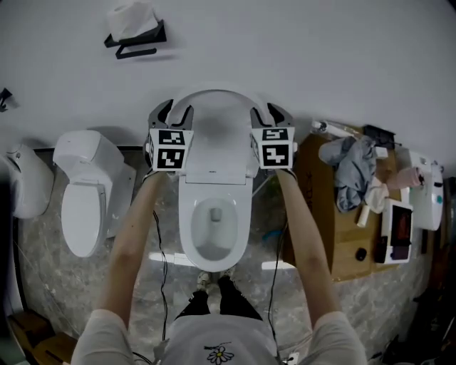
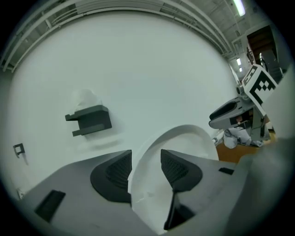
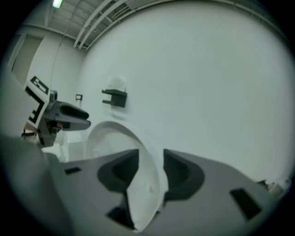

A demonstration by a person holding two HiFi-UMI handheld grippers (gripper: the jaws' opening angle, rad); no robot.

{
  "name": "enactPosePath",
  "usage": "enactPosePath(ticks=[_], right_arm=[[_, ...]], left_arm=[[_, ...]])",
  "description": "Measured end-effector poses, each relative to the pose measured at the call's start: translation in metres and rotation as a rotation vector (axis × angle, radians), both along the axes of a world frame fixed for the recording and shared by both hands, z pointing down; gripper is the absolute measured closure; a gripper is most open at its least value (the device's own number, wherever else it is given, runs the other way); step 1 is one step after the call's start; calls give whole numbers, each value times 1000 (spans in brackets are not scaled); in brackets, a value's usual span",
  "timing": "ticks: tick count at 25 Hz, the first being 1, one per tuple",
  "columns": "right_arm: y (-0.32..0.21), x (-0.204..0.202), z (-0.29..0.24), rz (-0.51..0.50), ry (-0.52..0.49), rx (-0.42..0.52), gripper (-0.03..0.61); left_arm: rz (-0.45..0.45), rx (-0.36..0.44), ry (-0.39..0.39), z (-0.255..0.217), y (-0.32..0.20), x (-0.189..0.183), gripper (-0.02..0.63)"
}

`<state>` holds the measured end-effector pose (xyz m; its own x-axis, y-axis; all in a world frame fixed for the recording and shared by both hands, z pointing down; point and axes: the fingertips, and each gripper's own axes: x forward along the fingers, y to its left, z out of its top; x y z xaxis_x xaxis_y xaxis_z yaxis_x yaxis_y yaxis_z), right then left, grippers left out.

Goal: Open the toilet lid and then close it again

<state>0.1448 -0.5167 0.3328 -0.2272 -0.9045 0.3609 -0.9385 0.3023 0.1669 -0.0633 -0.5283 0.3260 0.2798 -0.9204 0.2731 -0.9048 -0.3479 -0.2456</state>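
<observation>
Lid (image 1: 217,135): raised upright behind bowl (image 1: 184,228).
Left gripper (image 1: 173,112): fingers (image 2: 113,177) released, straddling lid's left rim.
Right gripper (image 1: 269,112): same, right rim.
Handling: probably stiff, light, slick hinged plastic; best held by side rims, lowered gently.

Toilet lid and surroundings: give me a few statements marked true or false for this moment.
1. The toilet lid stands raised. True.
2. The lid's edge lies between the jaws of the left tongs. True.
3. The right tongs hang clear of the lid. False: they straddle its other edge.
4. The wall holder is empty. False: a paper roll sits on it.
5. The seat is up too. False: it lies down.
</observation>
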Motion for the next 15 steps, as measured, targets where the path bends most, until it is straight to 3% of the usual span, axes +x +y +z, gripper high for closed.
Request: enactPosePath(ticks=[6,12,15], right_arm=[[-36,-5,31,-27,53,-65,411],[-56,-9,47,-23,172,-74,414],[-61,-1,46,19,194,-58,483]], left_arm=[[-58,-63,-97,36,-41,-7,410],[-67,-96,-136,51,-56,-12,446],[-87,-84,-195,54,-63,-16,487]])
